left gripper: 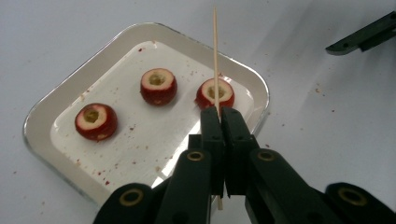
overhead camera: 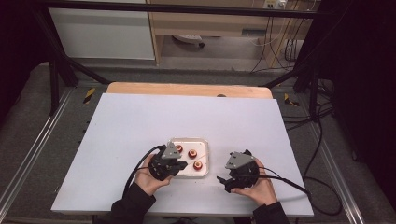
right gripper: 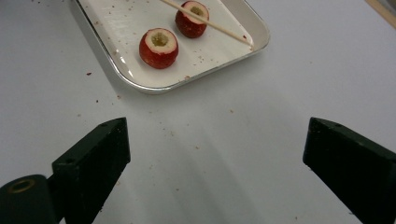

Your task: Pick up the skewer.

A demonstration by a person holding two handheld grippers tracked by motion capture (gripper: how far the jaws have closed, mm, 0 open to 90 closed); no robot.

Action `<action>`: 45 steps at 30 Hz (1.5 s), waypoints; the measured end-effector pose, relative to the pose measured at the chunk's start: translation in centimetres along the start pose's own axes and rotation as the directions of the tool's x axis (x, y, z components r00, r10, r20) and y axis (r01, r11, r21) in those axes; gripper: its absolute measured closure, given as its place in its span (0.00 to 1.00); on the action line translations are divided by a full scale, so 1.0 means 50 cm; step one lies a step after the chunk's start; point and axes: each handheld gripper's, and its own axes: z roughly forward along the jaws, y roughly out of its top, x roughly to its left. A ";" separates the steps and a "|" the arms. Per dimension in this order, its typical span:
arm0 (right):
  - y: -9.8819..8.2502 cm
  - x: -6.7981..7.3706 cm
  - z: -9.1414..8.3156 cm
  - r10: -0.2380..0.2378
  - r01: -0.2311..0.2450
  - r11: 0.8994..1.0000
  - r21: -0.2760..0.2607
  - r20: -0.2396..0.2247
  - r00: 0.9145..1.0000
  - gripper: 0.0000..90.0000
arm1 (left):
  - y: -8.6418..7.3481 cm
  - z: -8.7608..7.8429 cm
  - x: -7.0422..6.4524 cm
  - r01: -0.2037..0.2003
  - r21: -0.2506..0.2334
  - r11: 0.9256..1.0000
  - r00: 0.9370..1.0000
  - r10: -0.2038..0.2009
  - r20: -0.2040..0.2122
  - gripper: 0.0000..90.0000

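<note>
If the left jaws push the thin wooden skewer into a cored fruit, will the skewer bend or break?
The skewer is very thin and long beyond the left gripper, so it probably flexes and could snap if pushed sideways. The cored fruit is round and loose on the tray, so it may roll away.

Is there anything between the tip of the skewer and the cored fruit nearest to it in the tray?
Nothing visible. The skewer, clamped in the left gripper, points over the nearest cored fruit in the tray, with only open air between them.
</note>
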 end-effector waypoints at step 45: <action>0.004 0.029 0.012 -0.585 0.584 0.811 0.038 0.002 0.811 0.81 | 0.088 0.068 -0.092 -0.176 0.082 0.981 0.980 0.166 0.112 0.98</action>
